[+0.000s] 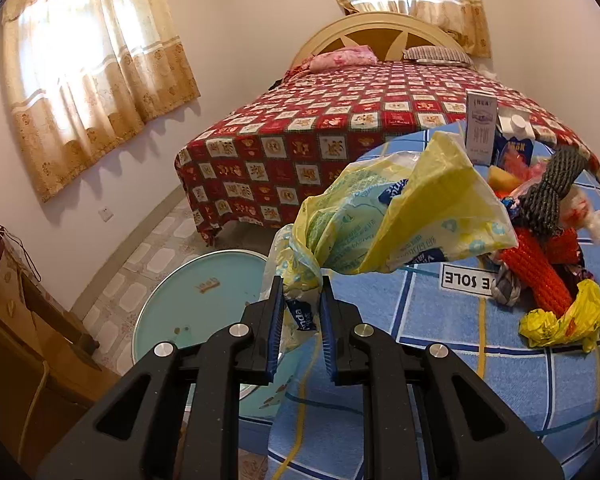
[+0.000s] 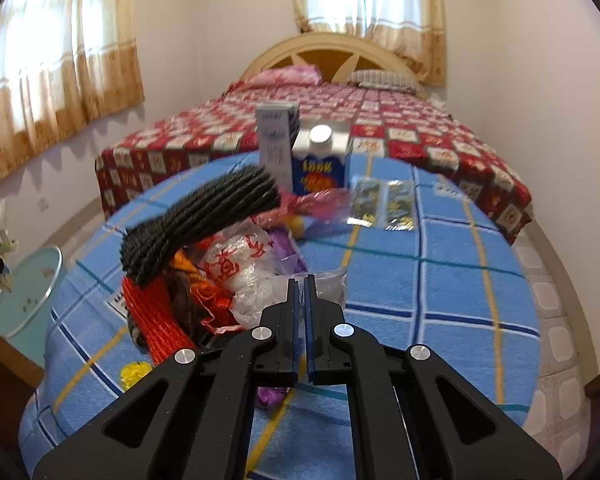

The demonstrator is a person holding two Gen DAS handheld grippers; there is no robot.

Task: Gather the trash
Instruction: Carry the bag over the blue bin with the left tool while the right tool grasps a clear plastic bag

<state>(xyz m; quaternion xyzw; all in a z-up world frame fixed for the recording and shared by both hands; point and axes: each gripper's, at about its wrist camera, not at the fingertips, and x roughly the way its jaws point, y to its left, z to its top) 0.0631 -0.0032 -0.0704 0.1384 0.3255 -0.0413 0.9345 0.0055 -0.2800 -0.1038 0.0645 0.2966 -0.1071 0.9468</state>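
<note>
two grippers were at work, and the move ahead turned on your left gripper (image 1: 302, 300): its jaws pinched the twisted neck of the yellow tissue-pack wrapper (image 1: 400, 216), whose crumpled body fanned up and to the right of the fingers, hanging over the edge of the blue checked tablecloth (image 1: 440, 320). the pale green bin (image 1: 172, 312) sat lower left of that wrapper, just beyond the table edge, so your left hand looked the nearer one to it. your right gripper (image 2: 302, 292) had its jaws pressed together against a clear plastic bag (image 2: 328, 286) at the right edge of the trash pile (image 2: 220, 264); i couldn't tell whether any film was caught.
</note>
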